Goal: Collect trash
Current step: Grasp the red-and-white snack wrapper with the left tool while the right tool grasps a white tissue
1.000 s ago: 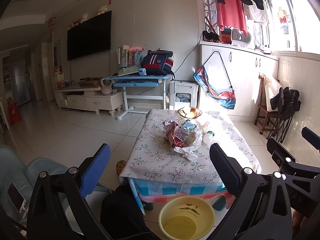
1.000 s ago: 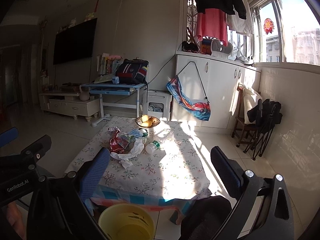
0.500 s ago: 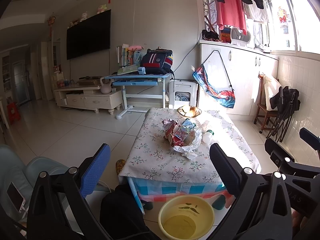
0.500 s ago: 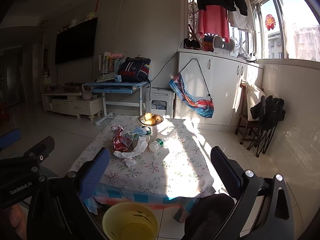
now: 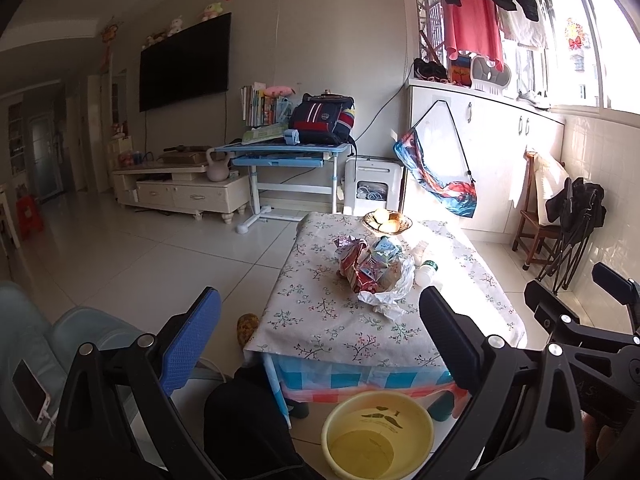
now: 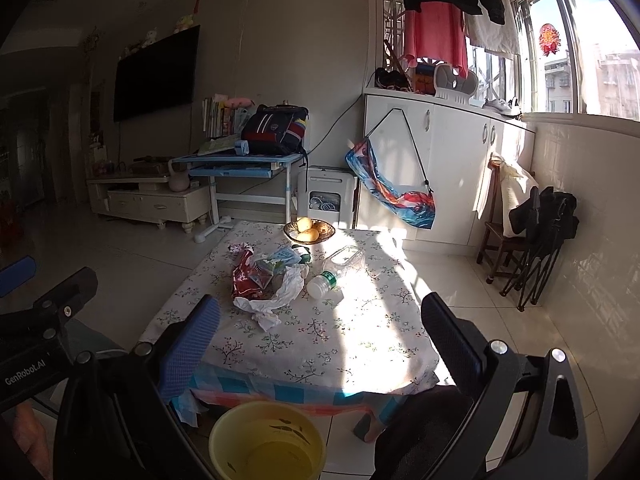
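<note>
A pile of trash lies on the low table with the floral cloth (image 5: 320, 320) (image 6: 360, 344): red snack wrappers (image 5: 354, 268) (image 6: 246, 278), a crumpled white plastic bag (image 5: 394, 288) (image 6: 280, 294), a blue-green carton (image 5: 384, 250) (image 6: 282, 258) and a clear plastic bottle on its side (image 5: 424, 272) (image 6: 338, 268). A yellow bin (image 5: 378, 432) (image 6: 268, 444) stands on the floor in front of the table. My left gripper (image 5: 320, 340) and right gripper (image 6: 320, 340) are both open and empty, held short of the table.
A bowl of fruit (image 5: 387, 222) (image 6: 309, 231) sits at the table's far end. A blue desk (image 5: 286, 152), a TV stand (image 5: 180, 192), white cabinets (image 6: 452, 168) and a wooden chair (image 6: 504, 236) line the room. A phone (image 5: 30, 390) lies at left.
Both grippers have edged slightly towards the table; the view has shifted a little. Nothing was grasped or moved.
</note>
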Available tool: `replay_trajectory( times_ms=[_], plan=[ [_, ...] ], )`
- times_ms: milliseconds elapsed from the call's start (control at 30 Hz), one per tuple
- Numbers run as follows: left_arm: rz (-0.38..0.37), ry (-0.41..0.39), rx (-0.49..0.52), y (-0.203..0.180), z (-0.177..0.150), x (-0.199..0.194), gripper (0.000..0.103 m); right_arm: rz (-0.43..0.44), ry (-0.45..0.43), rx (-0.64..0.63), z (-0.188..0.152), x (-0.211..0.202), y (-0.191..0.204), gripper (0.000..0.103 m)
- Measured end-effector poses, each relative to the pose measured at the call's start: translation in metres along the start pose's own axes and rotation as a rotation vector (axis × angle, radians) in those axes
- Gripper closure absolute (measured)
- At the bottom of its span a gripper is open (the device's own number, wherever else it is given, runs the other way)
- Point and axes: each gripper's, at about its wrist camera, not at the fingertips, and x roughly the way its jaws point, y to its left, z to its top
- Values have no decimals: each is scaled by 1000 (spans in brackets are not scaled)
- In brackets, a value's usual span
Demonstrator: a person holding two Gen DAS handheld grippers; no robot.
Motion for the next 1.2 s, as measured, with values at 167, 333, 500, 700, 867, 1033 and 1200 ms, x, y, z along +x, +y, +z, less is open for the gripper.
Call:
replay_trajectory(
  times_ms=[167,333,500,700,867,1033,1200],
  plan=[
    [7,30,-18,9,1,20,7,4,61,4,-11,36,-3,6],
    [8,96,-24,11,-5,64,7,18,131,1,-26,76,-6,6],
    [7,188,-38,8,-11,122,7,51,181,20,-39,108,-12,6],
    [-13,263,-63,-2,-11,195,7,85,221,35,-55,136,-18,6],
    [-24,335,-78,-21,-16,252,7,116,246,48,-59,156,-25,6],
    [19,365,-61,-30,-15,299,7,143,261,81,-72,166,-29,6],
    [62,387,14,-46,-16,342,7,170,293,89,-81,172,-26,6]
  ],
)
